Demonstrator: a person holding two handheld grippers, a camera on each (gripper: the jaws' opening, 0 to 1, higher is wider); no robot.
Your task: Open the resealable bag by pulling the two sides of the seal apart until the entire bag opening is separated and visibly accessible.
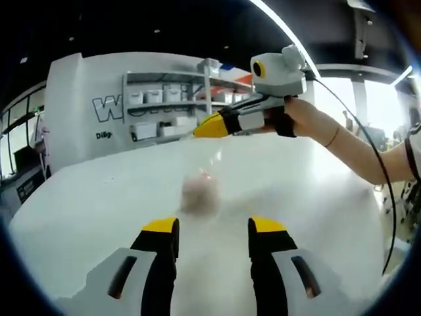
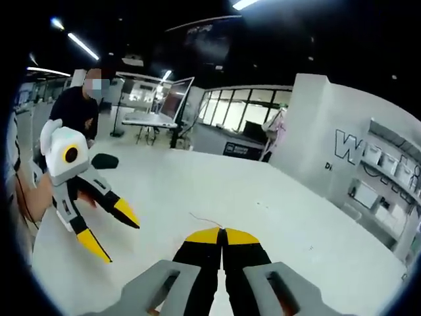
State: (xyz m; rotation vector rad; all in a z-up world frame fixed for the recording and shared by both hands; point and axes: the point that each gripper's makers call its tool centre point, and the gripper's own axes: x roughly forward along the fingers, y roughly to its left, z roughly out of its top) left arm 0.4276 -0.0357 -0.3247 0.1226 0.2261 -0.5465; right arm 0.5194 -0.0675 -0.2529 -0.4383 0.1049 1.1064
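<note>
Your right hand-held gripper (image 2: 222,232) pinches the bag (image 1: 217,172) edge; your left hand-held gripper (image 1: 214,227) stands wide to take the opposite side.

Left gripper (image 1: 214,236), grey-bodied with black jaws and yellow tips: jaws stand parted, a clear gap between the tips, nothing visible between them. Seen from the right gripper view, the same left gripper (image 2: 118,234) is held to the left of the right gripper's jaws, its two yellow-tipped fingers splayed wide.

Right gripper (image 2: 222,236), same build: jaws pressed together, yellow tips touching. In the left gripper view, this right gripper (image 1: 210,125) sits above and beyond the left jaws, gripped by a bare hand (image 1: 299,115), forearm extending to the right.
</note>
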